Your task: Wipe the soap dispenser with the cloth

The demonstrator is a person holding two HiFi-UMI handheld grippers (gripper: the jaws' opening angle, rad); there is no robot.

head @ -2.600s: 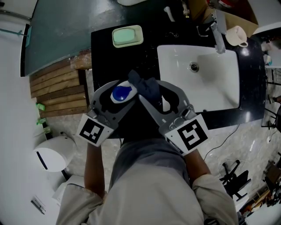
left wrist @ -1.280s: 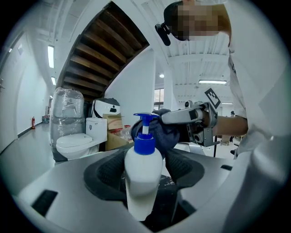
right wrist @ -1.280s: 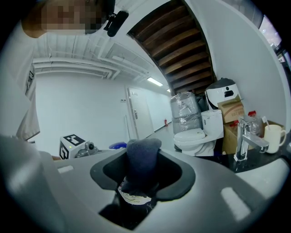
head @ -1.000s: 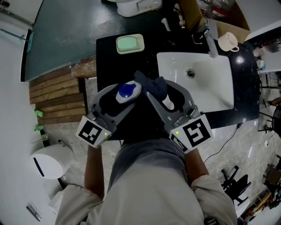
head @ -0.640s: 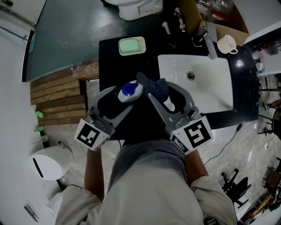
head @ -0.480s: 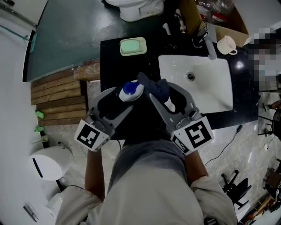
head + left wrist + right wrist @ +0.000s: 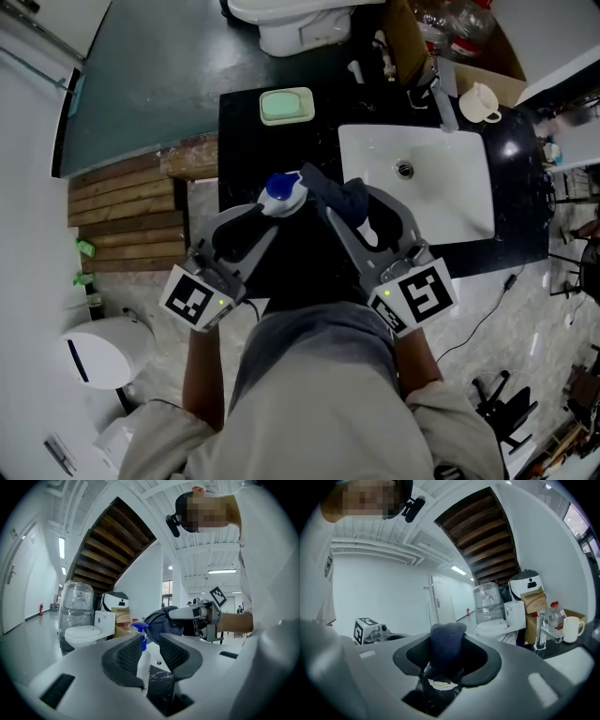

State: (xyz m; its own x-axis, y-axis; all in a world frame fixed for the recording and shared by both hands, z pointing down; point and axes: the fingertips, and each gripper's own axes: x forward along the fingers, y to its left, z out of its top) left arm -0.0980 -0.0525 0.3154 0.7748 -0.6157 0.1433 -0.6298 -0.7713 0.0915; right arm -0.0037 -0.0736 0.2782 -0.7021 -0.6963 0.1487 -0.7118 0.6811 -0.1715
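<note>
Scanning for print now: no words, brands or numbers can be read anywhere. The only signs are black-and-white square patterns, a square code marker (image 7: 195, 300) on the cube of the left gripper (image 7: 278, 199) and a second marker (image 7: 419, 296) on the cube of the right gripper (image 7: 352, 202). They are blocky code, not letters.

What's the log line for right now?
left gripper: jaws closing, dispenser between | right gripper: grips cloth | cloth: beside dispenser top
</note>
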